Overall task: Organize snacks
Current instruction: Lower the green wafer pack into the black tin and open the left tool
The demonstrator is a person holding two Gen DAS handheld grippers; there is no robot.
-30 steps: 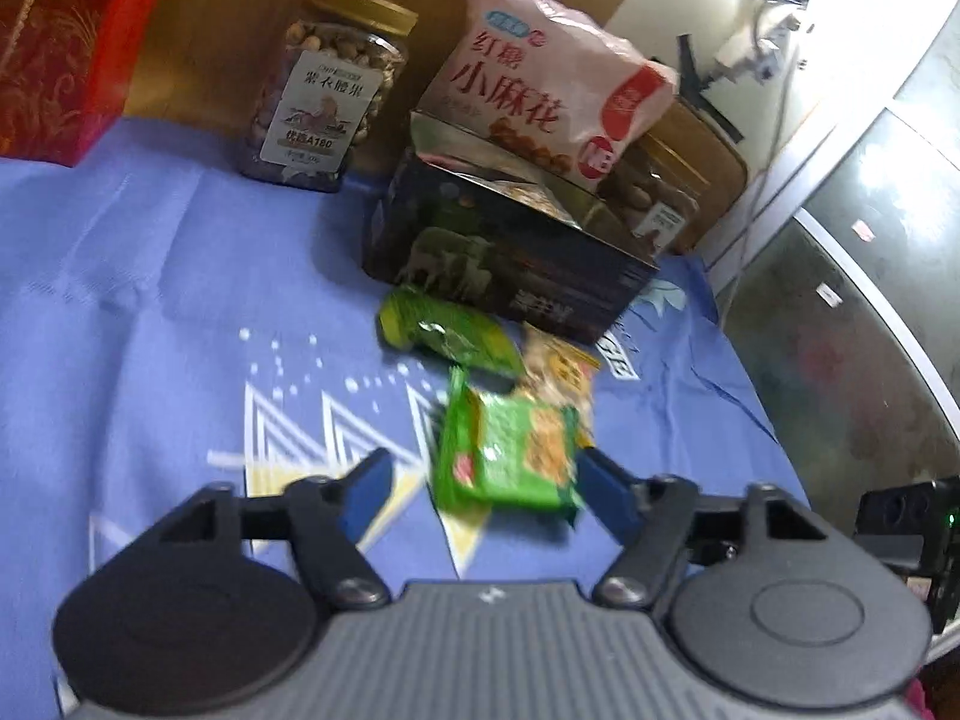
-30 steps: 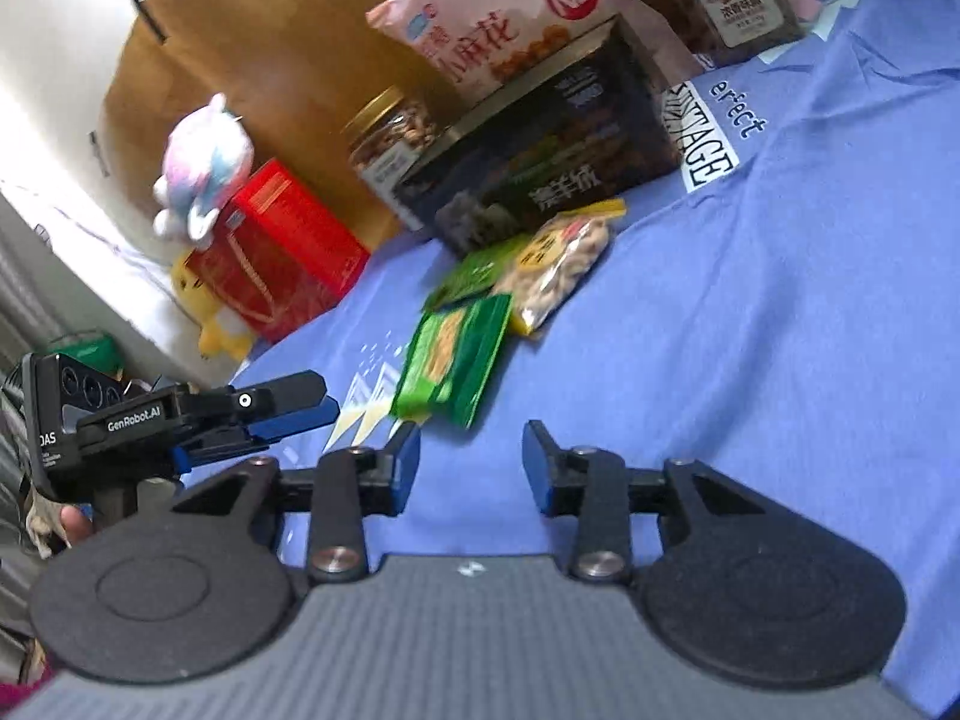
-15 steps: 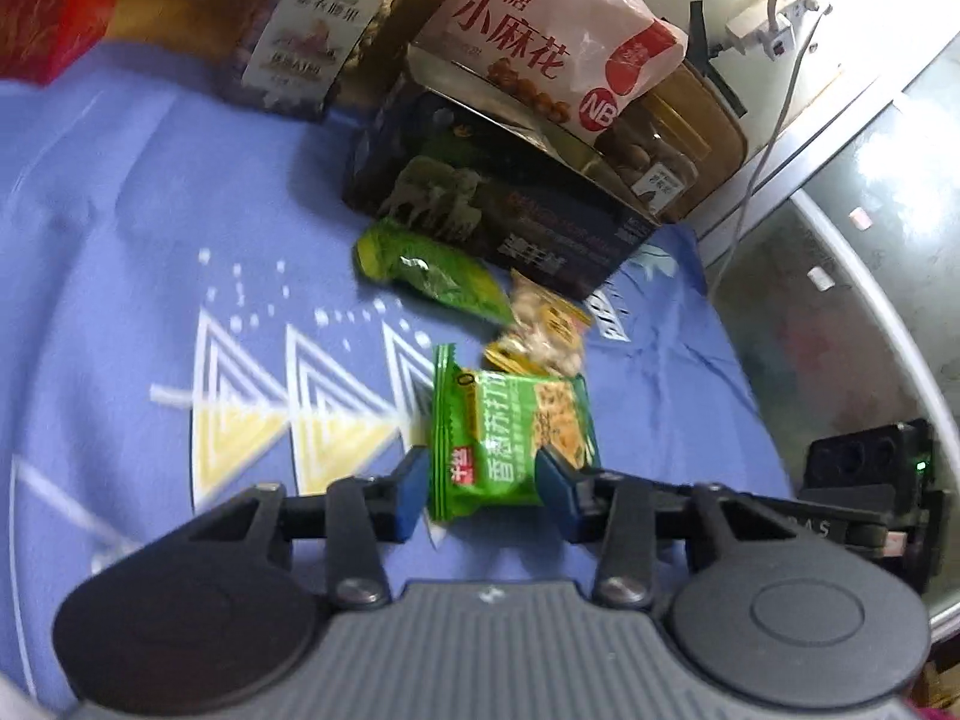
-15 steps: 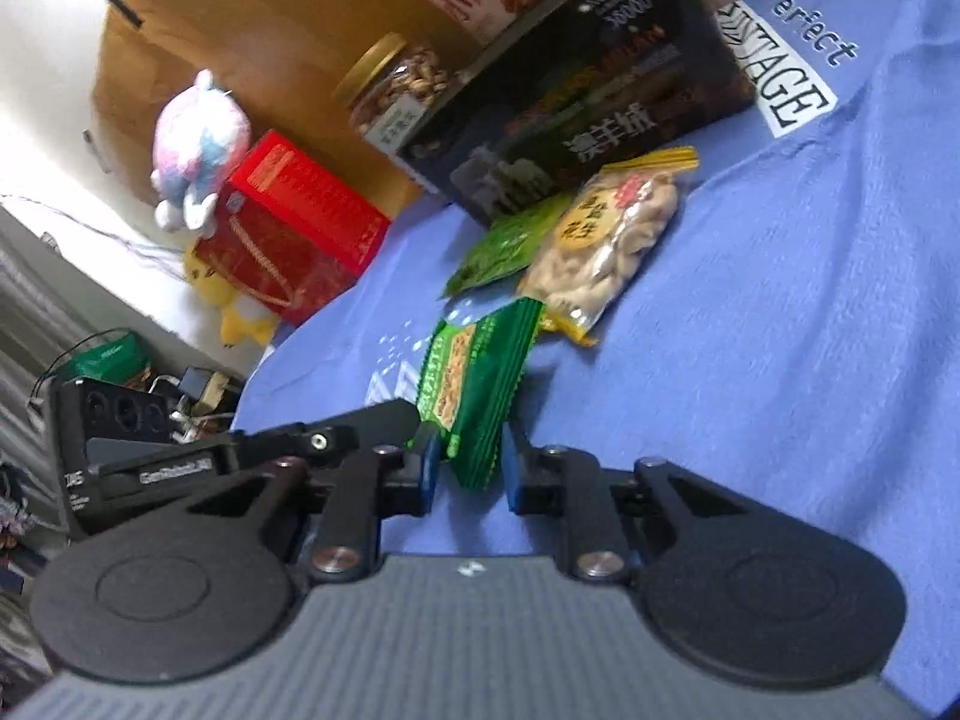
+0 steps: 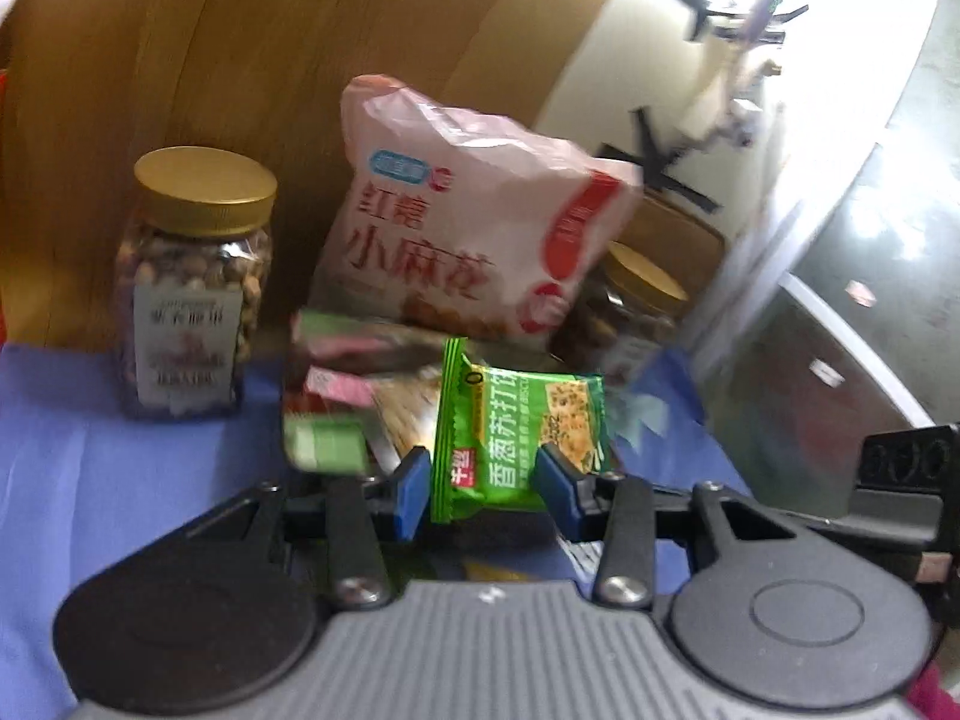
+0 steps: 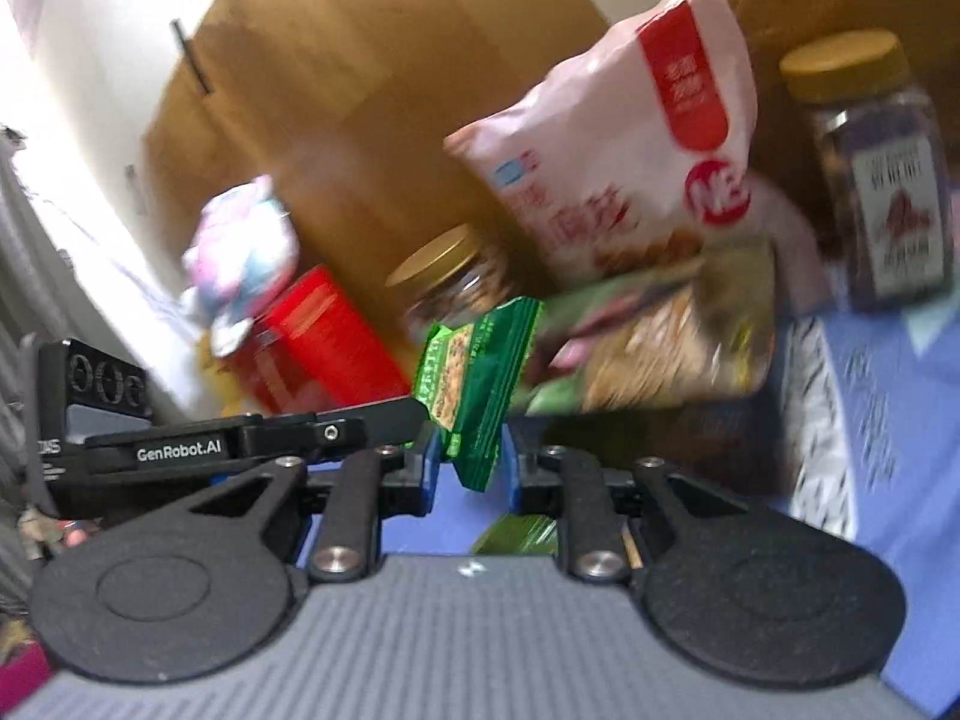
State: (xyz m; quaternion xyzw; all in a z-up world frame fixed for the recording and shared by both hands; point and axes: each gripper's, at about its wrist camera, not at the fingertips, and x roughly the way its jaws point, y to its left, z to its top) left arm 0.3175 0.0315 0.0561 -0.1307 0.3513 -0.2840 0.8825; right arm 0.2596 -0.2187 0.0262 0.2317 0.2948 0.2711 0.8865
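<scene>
A green cracker packet hangs in the air above the blue cloth, held by both grippers. My left gripper is shut on its two sides near the lower end. In the right wrist view the same packet stands edge-on, with my right gripper shut on its lower edge. Just behind the packet is the open dark box with several snack packets inside. The box is blurred in the right wrist view.
A pink snack bag leans behind the box, with gold-lidded nut jars to its left and right. A red box and a plush toy stand further left. Another green packet lies on the cloth below.
Both grippers closed on the green cracker packet, then lifted it off the cloth and carried it toward the open box. The other two small packets stayed on the cloth.
</scene>
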